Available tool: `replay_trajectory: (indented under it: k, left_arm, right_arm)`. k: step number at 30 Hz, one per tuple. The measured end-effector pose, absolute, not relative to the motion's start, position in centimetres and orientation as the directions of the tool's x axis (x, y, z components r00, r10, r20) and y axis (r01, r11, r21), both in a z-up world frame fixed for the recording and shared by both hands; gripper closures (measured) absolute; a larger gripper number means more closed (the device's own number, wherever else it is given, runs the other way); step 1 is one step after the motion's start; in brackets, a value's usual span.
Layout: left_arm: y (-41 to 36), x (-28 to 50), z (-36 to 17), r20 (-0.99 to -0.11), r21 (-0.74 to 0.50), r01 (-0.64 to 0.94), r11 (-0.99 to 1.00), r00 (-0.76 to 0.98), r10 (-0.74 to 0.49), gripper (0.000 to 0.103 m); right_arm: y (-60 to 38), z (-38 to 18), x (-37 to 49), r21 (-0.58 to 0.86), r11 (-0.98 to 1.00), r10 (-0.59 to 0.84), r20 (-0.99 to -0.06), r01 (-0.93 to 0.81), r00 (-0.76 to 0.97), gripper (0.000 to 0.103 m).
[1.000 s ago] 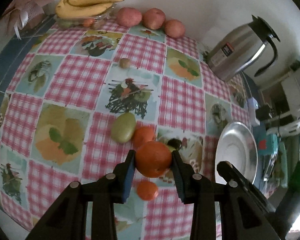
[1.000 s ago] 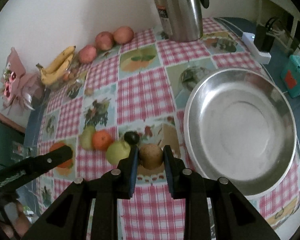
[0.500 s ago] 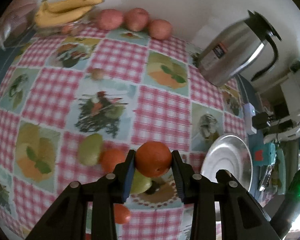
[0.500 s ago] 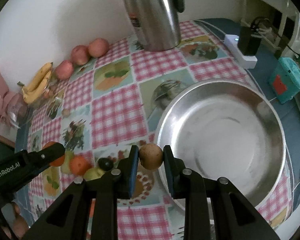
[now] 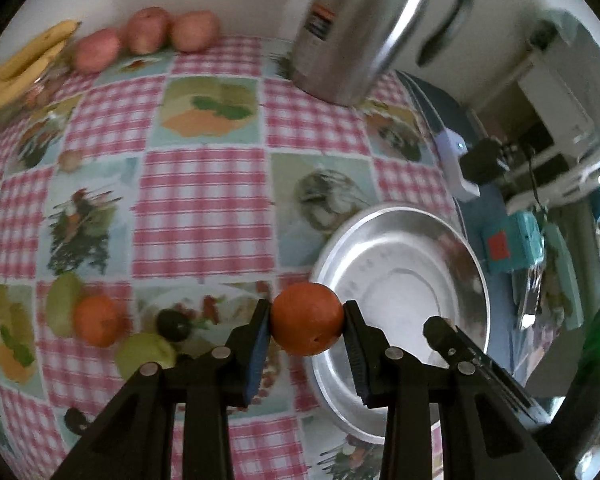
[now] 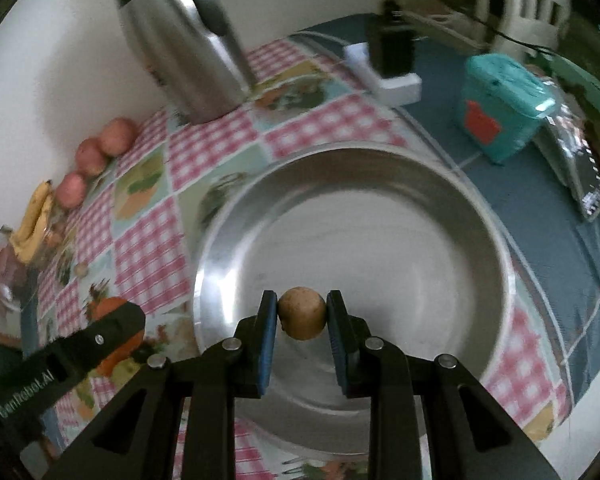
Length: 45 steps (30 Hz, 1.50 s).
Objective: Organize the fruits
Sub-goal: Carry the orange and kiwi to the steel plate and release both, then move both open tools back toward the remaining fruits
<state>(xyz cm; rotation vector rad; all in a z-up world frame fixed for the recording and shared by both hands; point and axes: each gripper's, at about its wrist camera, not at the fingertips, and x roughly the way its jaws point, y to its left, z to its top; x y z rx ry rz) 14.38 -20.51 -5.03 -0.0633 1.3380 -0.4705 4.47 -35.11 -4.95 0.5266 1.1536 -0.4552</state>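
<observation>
Here the left gripper (image 5: 306,326) is clamping an orange (image 5: 306,319) between its pads, hanging over the steel bowl (image 5: 440,240) rim at nine o'clock. The right gripper (image 6: 302,316) is squeezing a small brown fruit (image 6: 302,313) above the bowl's inside, toward six o'clock.

A pink-and-white checked cloth (image 5: 204,200) with pale green and blue squares printed with fruit pictures covers the worktop. A shiny silver bowl (image 6: 480,240) sits on it. An orange (image 5: 306,318) is deep orange between black fingers (image 5: 260,344) with blue pads. A small fruit (image 6: 302,312) is tan brown. Loose on the cloth lie yellow-green fruits (image 5: 144,354) and another orange one (image 5: 96,320). Yellow bananas (image 5: 24,64), reddish-pink apples (image 5: 148,34), a silver jug (image 5: 356,28) with a black handle, and a teal box (image 6: 500,108) with a red label.
</observation>
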Motion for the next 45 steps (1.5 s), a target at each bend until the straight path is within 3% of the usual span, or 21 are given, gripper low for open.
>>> replay_trajectory:
  k: [10,14,16,19,21,22,24,26,28,36,37,38,39,45]
  left_arm:
    - [-23.7,13.7,-7.7,-0.940,-0.280,0.347,0.895,0.091,-0.329,0.064]
    - [-23.7,13.5,-7.9,-0.948,-0.253,0.356,0.900,0.095,-0.305,0.062]
    - [-23.3,13.4,-7.6,-0.945,-0.261,0.350,0.900,0.100,-0.312,0.048]
    - [-22.9,13.3,-7.0,-0.941,-0.259,0.350,0.900,0.117,-0.316,0.041]
    - [-22.3,13.5,-6.6,-0.941,-0.256,0.338,0.906,0.128,-0.314,0.035]
    - [-21.7,13.6,-6.4,-0.940,-0.254,0.324,0.911,0.139,-0.312,0.028]
    - [-20.9,13.6,-6.2,-0.942,-0.242,0.305,0.921,0.154,-0.299,0.025]
    - [-19.8,13.8,-6.0,-0.945,-0.215,0.281,0.935,0.180,-0.272,0.020]
    - [-18.1,13.9,-5.9,-0.953,-0.163,0.239,0.957,0.215,-0.215,0.008]
    - [-11.9,14.0,-5.3,-0.950,-0.009,0.109,0.994,0.309,-0.043,0.000]
    - [-11.2,13.9,-5.2,-0.947,0.007,0.097,0.995,0.319,-0.025,0.000]
    - [-10.7,13.8,-5.2,-0.945,0.021,0.086,0.996,0.327,-0.009,0.000]
    - [-9.5,13.6,-4.9,-0.940,0.037,0.070,0.997,0.340,0.011,0.000]
    - [-5.8,12.5,-4.2,-0.922,0.070,0.000,0.998,0.381,0.064,0.000]
  right_arm:
    - [-37.5,-6.2,3.0,0.138,0.741,-0.084,-0.952,0.658,0.294,0.077]
    - [-37.9,-6.3,2.8,0.134,0.731,-0.081,-0.956,0.669,0.281,0.066]
    - [-37.9,-6.4,2.8,0.127,0.731,-0.084,-0.958,0.670,0.273,0.064]
    - [-37.9,-6.3,2.8,0.131,0.733,-0.076,-0.959,0.667,0.272,0.061]
    - [-37.8,-6.3,2.9,0.127,0.738,-0.076,-0.960,0.663,0.269,0.045]
    - [-37.8,-6.2,3.0,0.124,0.741,-0.078,-0.960,0.660,0.268,0.043]
    - [-37.6,-6.1,3.1,0.116,0.747,-0.082,-0.961,0.655,0.264,0.036]
    - [-37.5,-6.1,3.1,0.114,0.752,-0.081,-0.961,0.650,0.263,0.033]
    - [-37.1,-6.0,3.2,0.106,0.762,-0.086,-0.961,0.639,0.262,0.033]
    - [-35.4,-5.9,3.6,0.087,0.804,-0.090,-0.960,0.588,0.265,0.028]
    - [-35.1,-5.9,3.7,0.092,0.810,-0.084,-0.960,0.579,0.269,0.025]
    - [-34.6,-5.9,3.9,0.095,0.820,-0.077,-0.959,0.564,0.274,0.013]
    - [-34.2,-5.9,4.0,0.097,0.826,-0.073,-0.958,0.555,0.277,0.009]
    - [-31.2,-5.9,4.6,0.119,0.872,-0.036,-0.952,0.475,0.305,0.009]
